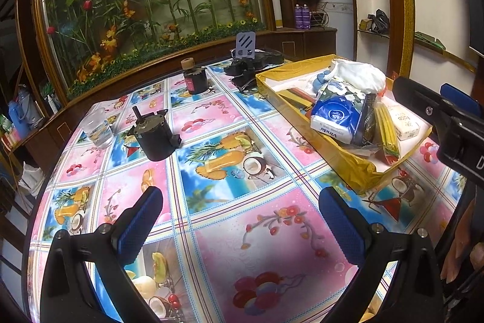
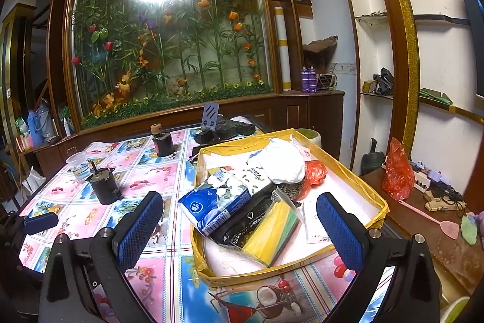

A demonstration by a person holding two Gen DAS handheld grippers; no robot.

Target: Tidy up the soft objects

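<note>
holding both tongs spread and empty, your left gripper [image 1: 239,220] hovers left of the yellow box [image 2: 357,171], your right gripper [image 2: 240,221] over it; tissue pack [image 2: 216,206] inside, black motor [image 1: 154,135] and plastic cup [image 1: 96,127] further left.

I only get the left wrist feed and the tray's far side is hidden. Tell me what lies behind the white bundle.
Observer: A crumpled red plastic bag sits beside the white bundle, inside the yellow tray.
Operator: Report the right tongs.
Observer: The right tongs hang open above the tray's near end, holding nothing.
Operator: Say what's right of the table.
Observer: A lower wooden surface with a pink fly swatter.
</note>
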